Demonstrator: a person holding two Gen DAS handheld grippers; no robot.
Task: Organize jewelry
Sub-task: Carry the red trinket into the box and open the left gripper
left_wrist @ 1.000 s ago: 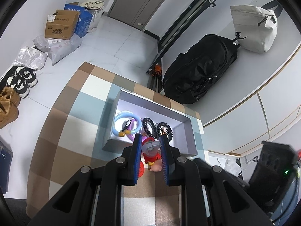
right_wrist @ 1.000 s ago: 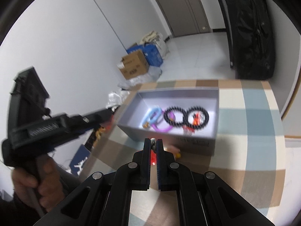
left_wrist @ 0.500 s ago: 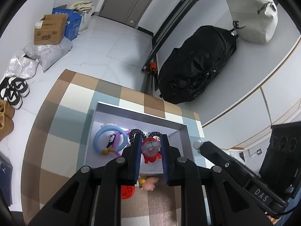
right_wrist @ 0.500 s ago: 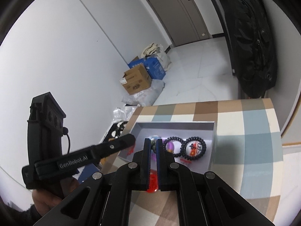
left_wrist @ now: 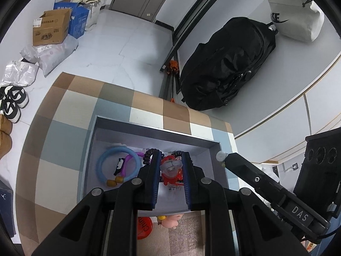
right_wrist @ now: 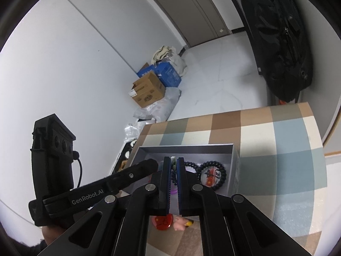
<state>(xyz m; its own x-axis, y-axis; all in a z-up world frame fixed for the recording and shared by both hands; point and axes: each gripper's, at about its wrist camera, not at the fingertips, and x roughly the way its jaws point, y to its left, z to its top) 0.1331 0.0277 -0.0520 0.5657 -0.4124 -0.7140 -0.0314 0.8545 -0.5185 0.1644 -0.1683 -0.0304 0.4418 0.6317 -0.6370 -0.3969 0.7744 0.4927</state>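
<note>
1. At the left of the left wrist view, a brown cardboard box [left_wrist: 52, 28] and a blue box [left_wrist: 77, 19] sit on the white floor, with black and white shoes [left_wrist: 13, 100] lower down.
2. A checked cloth covers the surface [left_wrist: 70, 106]. A grey box [left_wrist: 149, 128] with no lid sits on it.
3. Inside the grey box, on the left, lies a blue ring [left_wrist: 110, 160] with a purple ring [left_wrist: 136, 157] touching it.
4. Next to them is a black bead bracelet [left_wrist: 149, 152], partly hidden.
5. The left gripper [left_wrist: 171, 166] is over the grey box. Its fingers [left_wrist: 154, 168] are pinching a small red toy charm [left_wrist: 170, 170].
6. Below the box, a red round badge [left_wrist: 145, 228] and a small pink pig toy [left_wrist: 171, 221] lie on the cloth, just beside each other.
7. A big black bag [left_wrist: 226, 64] leans on the wall, with a cream bag [left_wrist: 292, 10] to its right.
8. In the right wrist view, the right gripper [right_wrist: 173, 166] points at the grey box. Its fingers [right_wrist: 166, 175] are pressed almost together on something small and pale; I cannot tell what it is.
9. To its right, a second black bead bracelet [right_wrist: 211, 175] lies in the box around a small disc with red marks on it.
</note>
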